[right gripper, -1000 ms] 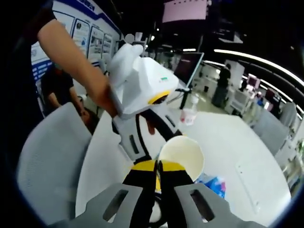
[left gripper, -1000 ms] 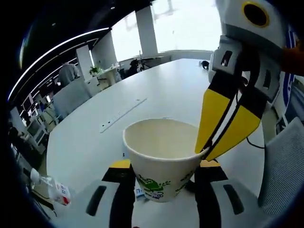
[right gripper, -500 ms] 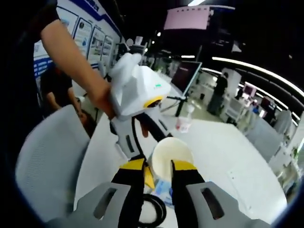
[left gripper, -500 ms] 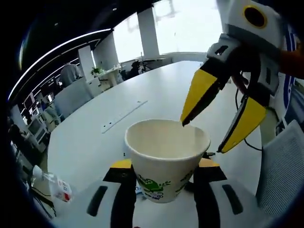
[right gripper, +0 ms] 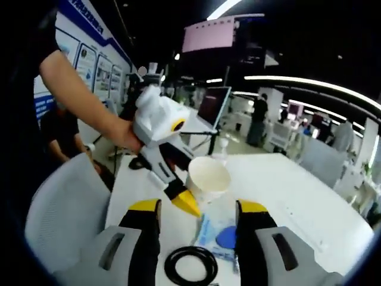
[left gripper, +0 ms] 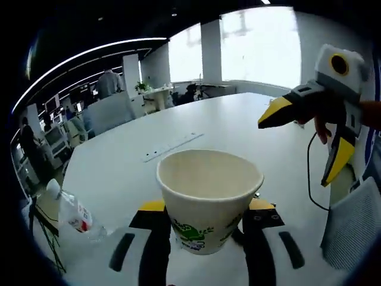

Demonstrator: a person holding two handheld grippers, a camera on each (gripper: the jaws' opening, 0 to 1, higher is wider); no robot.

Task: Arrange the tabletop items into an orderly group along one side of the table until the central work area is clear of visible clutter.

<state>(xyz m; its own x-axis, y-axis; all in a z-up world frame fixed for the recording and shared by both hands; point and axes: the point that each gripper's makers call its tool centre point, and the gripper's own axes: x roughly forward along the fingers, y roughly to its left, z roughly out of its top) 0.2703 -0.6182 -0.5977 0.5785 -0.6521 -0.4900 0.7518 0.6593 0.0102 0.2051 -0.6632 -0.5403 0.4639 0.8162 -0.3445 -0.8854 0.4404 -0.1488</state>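
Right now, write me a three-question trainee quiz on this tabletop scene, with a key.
1. True or false: the left gripper has its jaws closed on the paper cup.
2. In the right gripper view, what lies nearest between the right gripper's jaws? A) black cable coil B) plastic bottle C) grey chair
3. Fill in: the right gripper's jaws stand ____ and hold nothing.

Key: 1 true; 2 A; 3 open
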